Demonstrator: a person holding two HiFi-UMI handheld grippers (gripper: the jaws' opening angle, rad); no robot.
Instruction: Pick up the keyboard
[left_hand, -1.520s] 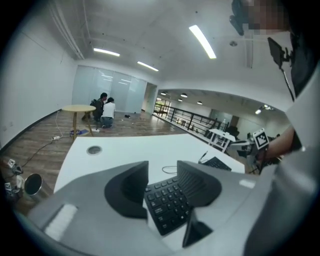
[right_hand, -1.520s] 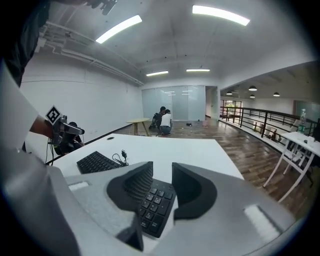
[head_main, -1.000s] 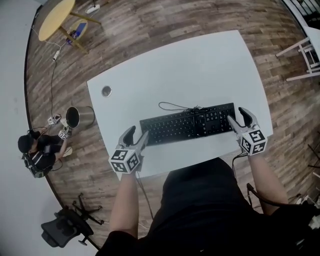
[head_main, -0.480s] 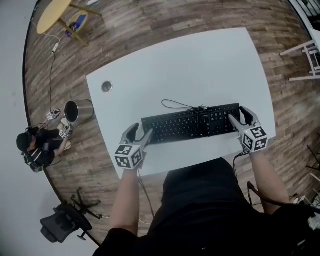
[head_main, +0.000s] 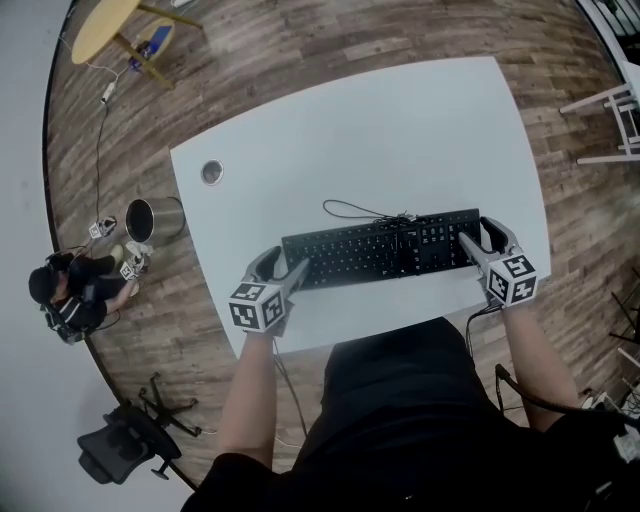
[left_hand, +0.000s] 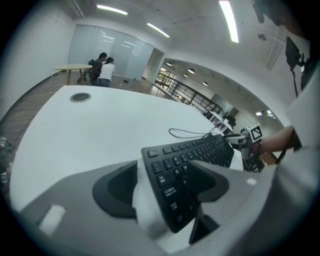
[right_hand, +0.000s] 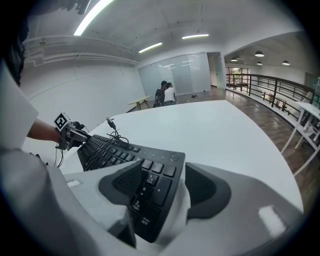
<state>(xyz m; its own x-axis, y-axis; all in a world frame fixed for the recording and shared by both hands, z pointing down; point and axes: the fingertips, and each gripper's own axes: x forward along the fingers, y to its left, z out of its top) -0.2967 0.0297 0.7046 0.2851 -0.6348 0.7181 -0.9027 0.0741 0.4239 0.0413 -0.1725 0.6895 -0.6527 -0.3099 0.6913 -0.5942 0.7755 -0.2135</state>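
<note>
A black keyboard (head_main: 380, 250) lies flat near the front edge of the white table (head_main: 400, 140), its thin cable (head_main: 350, 210) looping behind it. My left gripper (head_main: 283, 265) straddles its left end, and its jaws are opening. In the left gripper view the keyboard (left_hand: 185, 165) runs between the pads, and a strip of table shows beside the left pad. My right gripper (head_main: 478, 232) straddles the right end. In the right gripper view the number keys (right_hand: 150, 185) sit between the jaws, with a gap at the right pad.
A round cable hole (head_main: 211, 172) sits at the table's far left. On the wood floor stand a metal bin (head_main: 150, 220), an office chair (head_main: 120, 455), a round wooden table (head_main: 110, 25) and a white chair (head_main: 610, 110). A person (head_main: 70, 290) crouches at the left.
My left gripper has sunk a little and closed in on the keyboard's left end. The right gripper and the keyboard have stayed where they were.
</note>
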